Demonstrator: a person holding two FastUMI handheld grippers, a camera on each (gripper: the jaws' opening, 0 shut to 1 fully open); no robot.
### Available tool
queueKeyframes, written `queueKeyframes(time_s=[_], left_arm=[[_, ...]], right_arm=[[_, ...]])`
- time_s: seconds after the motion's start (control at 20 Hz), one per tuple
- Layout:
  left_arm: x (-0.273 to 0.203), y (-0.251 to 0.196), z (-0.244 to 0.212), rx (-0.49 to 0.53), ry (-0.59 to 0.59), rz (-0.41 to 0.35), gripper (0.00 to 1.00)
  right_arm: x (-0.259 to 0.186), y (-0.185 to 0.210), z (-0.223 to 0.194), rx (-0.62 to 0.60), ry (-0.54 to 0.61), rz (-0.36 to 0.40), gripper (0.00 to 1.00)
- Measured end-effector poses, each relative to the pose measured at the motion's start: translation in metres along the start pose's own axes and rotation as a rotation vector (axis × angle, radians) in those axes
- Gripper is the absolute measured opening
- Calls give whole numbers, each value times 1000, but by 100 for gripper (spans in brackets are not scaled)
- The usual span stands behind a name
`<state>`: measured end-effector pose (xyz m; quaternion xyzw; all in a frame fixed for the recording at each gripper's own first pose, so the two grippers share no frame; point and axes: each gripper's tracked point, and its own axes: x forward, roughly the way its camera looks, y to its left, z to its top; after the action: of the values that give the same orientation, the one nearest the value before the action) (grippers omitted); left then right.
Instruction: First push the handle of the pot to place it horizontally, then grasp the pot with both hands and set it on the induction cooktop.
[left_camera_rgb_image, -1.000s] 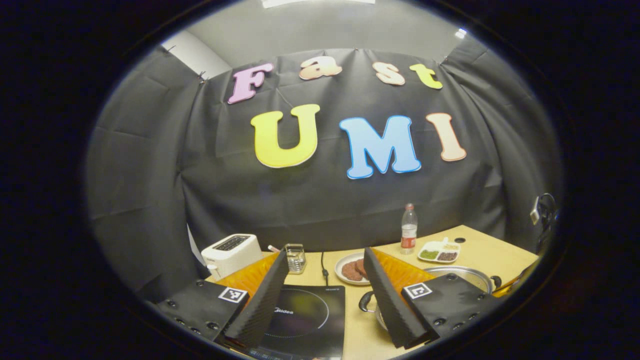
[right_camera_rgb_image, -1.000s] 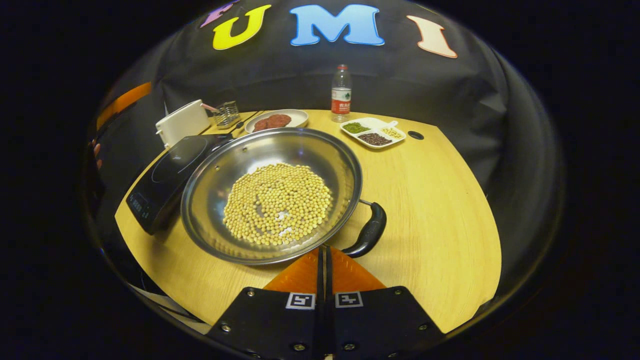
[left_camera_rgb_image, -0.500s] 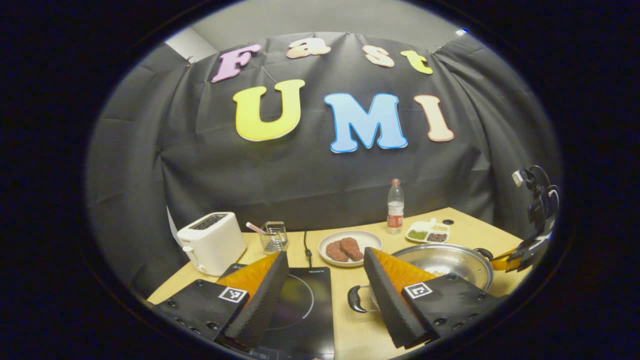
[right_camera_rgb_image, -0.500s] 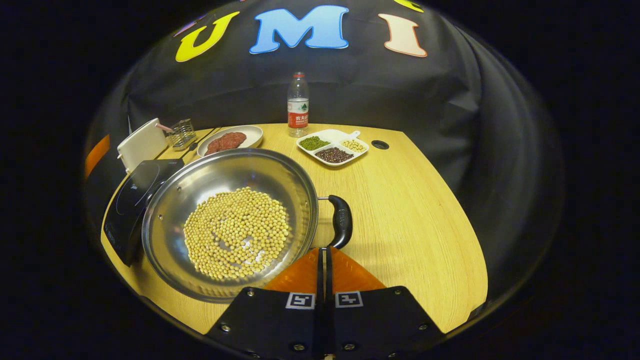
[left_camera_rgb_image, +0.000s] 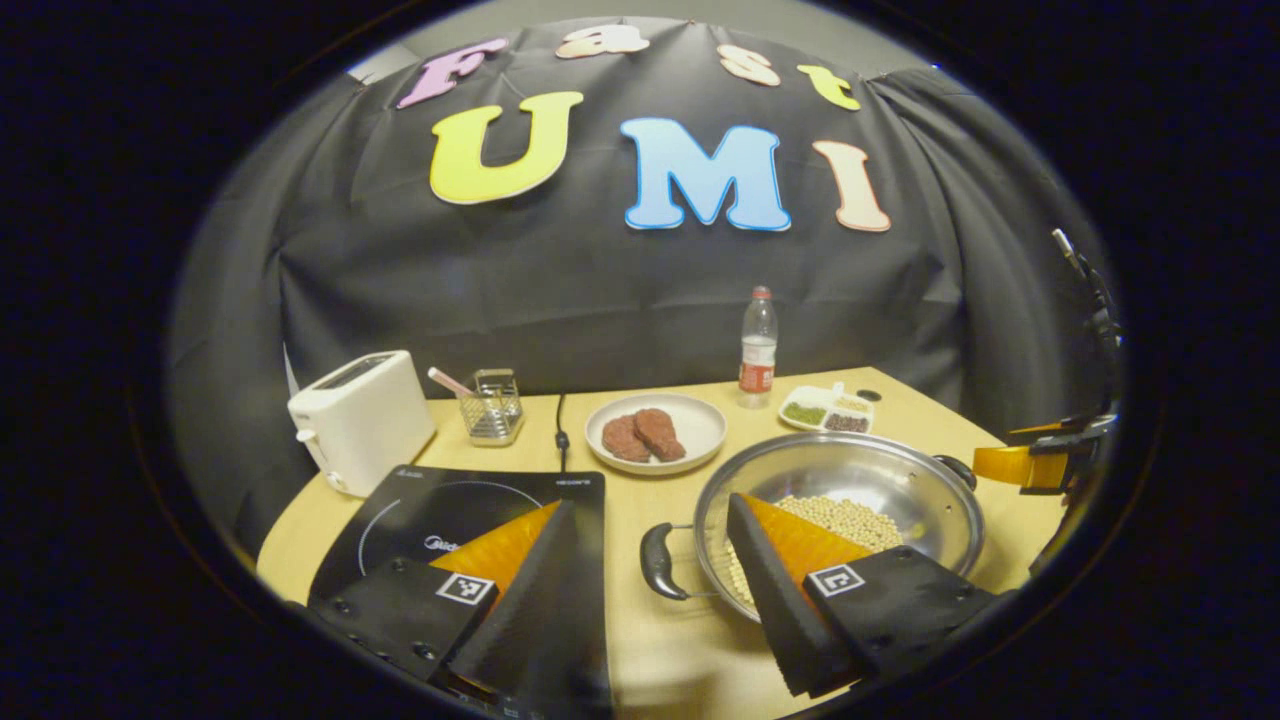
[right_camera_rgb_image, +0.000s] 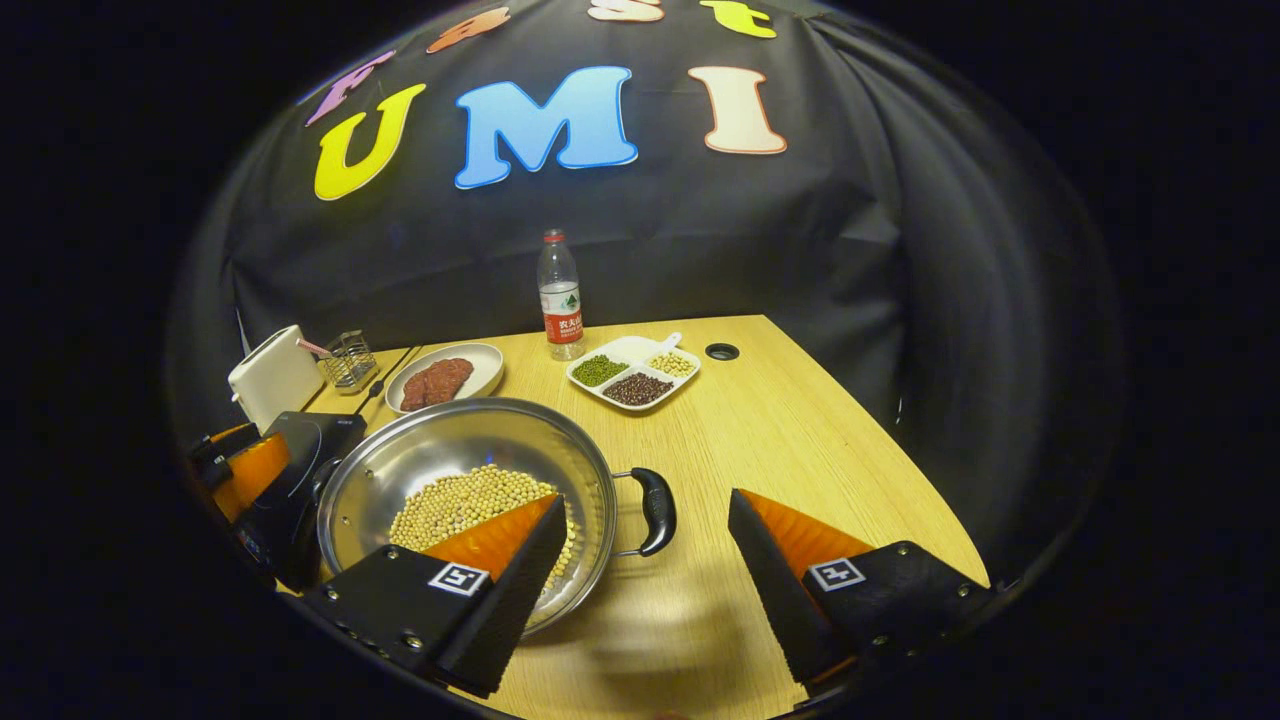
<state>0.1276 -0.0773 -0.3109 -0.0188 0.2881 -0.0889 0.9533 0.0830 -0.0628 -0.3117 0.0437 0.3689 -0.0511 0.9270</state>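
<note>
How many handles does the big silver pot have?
2. One handle sticks out toward the induction cooktop, the other handle sits on the pot's opposite side, over bare table.

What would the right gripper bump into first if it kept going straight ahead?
Probably the pot's near handle, which sits just ahead between the open fingers of the right gripper. Depth is hard to judge; it might pass over it.

"Midea" is printed on the induction cooktop (left_camera_rgb_image: 470, 505).
</note>
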Motion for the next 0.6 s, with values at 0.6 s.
queueKeyframes(time_s=[0.6], left_arm=[[55, -23, -66, -30, 227, -29, 97]], right_arm=[[40, 13, -16, -38, 55, 3, 100]])
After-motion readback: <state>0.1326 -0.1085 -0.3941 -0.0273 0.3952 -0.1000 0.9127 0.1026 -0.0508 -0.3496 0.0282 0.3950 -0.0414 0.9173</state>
